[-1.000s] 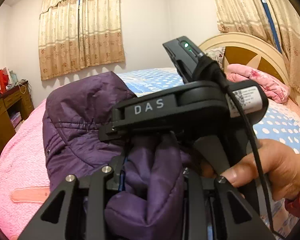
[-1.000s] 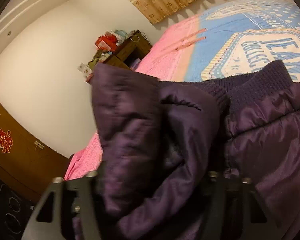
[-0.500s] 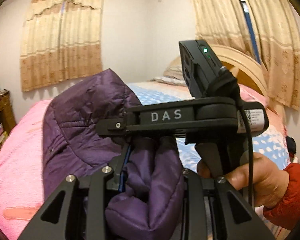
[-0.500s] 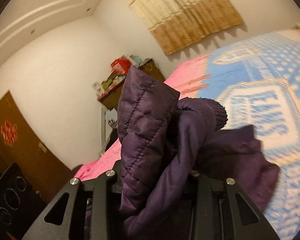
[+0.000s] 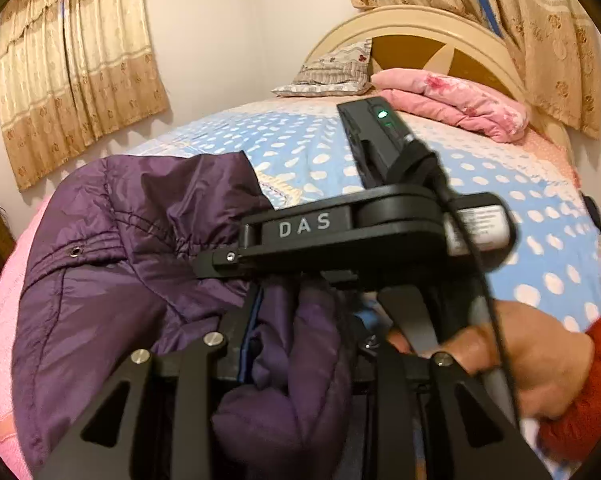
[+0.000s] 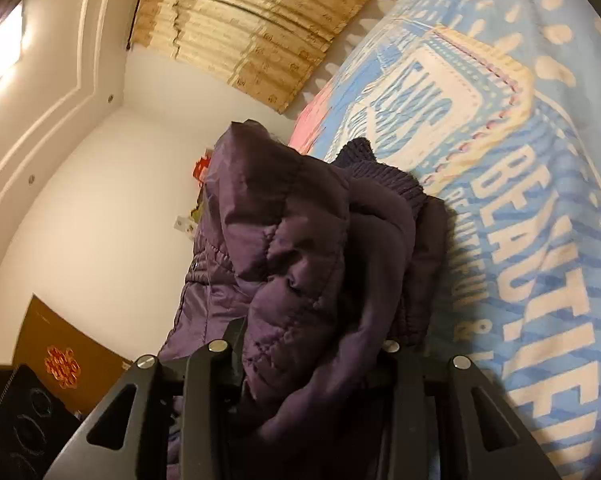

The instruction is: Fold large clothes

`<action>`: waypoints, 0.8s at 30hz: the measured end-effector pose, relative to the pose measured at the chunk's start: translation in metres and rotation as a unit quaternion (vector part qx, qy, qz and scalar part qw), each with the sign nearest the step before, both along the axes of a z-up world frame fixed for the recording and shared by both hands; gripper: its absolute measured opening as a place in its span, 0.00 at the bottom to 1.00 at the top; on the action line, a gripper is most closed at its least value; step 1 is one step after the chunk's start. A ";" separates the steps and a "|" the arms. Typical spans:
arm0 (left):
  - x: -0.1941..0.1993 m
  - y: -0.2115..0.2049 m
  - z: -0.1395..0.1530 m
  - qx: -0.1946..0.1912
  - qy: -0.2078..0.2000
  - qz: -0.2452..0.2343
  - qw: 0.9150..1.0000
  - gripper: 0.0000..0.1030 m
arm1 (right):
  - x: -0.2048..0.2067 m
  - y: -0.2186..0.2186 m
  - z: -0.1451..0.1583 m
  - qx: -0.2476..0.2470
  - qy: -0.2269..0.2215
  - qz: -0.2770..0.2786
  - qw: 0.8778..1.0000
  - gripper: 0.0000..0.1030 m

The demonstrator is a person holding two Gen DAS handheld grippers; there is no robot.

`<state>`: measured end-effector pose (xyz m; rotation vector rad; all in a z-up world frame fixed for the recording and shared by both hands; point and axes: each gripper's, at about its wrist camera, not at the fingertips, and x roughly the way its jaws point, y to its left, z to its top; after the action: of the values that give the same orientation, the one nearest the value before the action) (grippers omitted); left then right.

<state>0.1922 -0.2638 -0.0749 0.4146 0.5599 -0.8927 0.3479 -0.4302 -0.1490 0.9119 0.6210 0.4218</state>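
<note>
1. Nearest the left wrist camera, the left tongs (image 5: 296,360) are clamped on a thick bunch of the purple jacket (image 5: 112,264); their jaws have just been opening a little, with the padded cloth still filling the gap.
2. Right above that bunch, the right tongs (image 5: 236,258) lie crosswise, their black body marked "DAS", gripped by a hand (image 5: 512,364) in a red sleeve (image 5: 580,404).
3. In the right wrist view, the right tongs (image 6: 312,360) are narrow and pinch a quilted fold of the jacket (image 6: 300,248); their jaws have just been closing on it.
4. The rest of the jacket spreads away from both tongs onto the bed (image 5: 540,240), its knitted cuff (image 6: 380,172) touching the blue spotted cover.
5. Farther off, a folded pink blanket (image 5: 452,104) and a pillow (image 5: 332,72) lie by the curved headboard (image 5: 432,40).
6. Beige curtains (image 5: 76,80) hang on the far walls.
</note>
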 end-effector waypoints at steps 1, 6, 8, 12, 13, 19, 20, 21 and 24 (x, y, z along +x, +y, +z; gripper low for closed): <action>-0.005 0.012 0.006 -0.011 0.009 -0.014 1.000 0.38 | 0.002 0.000 0.000 -0.003 0.000 0.002 1.000 0.35; -0.032 0.079 0.033 -0.062 0.008 -0.023 0.998 0.74 | -0.013 -0.017 -0.019 0.024 0.000 -0.001 1.000 0.35; -0.028 0.100 0.049 -0.077 -0.007 0.004 0.997 0.77 | -0.017 -0.020 -0.023 0.024 -0.001 -0.002 1.000 0.36; 0.019 0.131 0.089 -0.107 -0.042 0.094 0.989 0.79 | -0.018 -0.021 -0.022 0.015 -0.003 -0.007 1.000 0.36; 0.040 0.136 0.096 -0.113 -0.039 0.131 0.984 0.80 | -0.017 -0.022 -0.022 0.014 -0.003 -0.008 1.000 0.36; 0.122 0.086 0.050 -0.029 0.040 0.164 0.985 0.79 | -0.037 -0.024 -0.015 0.022 -0.005 -0.014 1.000 0.41; 0.121 0.070 0.033 0.011 0.037 0.158 0.987 0.79 | -0.045 -0.026 -0.013 0.016 -0.003 -0.019 1.000 0.46; 0.117 0.063 0.021 0.034 0.015 0.165 0.986 0.80 | -0.058 -0.029 -0.005 -0.008 0.003 -0.035 0.999 0.49; 0.111 0.063 0.019 0.011 0.005 0.176 0.984 0.80 | -0.108 -0.023 0.034 -0.170 -0.006 -0.102 0.980 0.49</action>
<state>0.3032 -0.2004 -0.0559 0.3191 0.6297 -0.5494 0.2396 -0.4536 -0.1150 0.6374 0.5610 0.1307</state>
